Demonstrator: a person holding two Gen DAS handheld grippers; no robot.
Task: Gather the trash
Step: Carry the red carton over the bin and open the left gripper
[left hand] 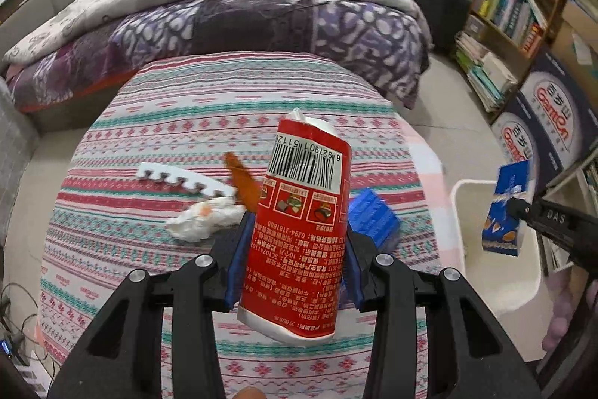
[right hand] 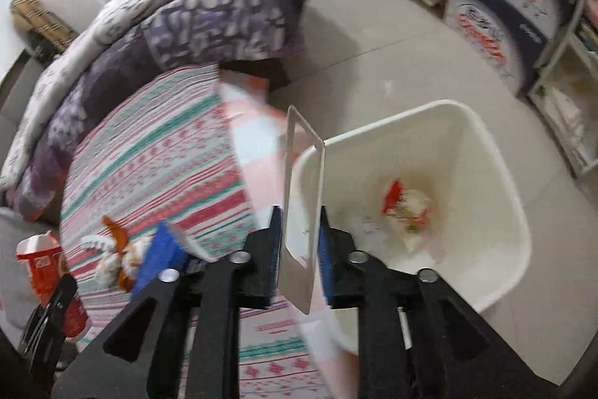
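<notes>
In the left wrist view, a red snack packet (left hand: 304, 223) is gripped upright between the jaws of the left gripper (left hand: 297, 260) and held above the striped surface (left hand: 149, 122), on which a crumpled tissue (left hand: 203, 217), an orange wrapper (left hand: 243, 182), a white toothed foam strip (left hand: 183, 179) and a blue packet (left hand: 373, 217) are left to be collected. In the right wrist view, a thin blue-and-white carton (right hand: 301, 208) (seen edge-on here) is clamped in the jaws of the right gripper (right hand: 299, 245), held at the near rim of the white bin (right hand: 501, 182), where some trash (right hand: 407, 208) already lies. The task is judged partly done, with both held items not yet dropped.
</notes>
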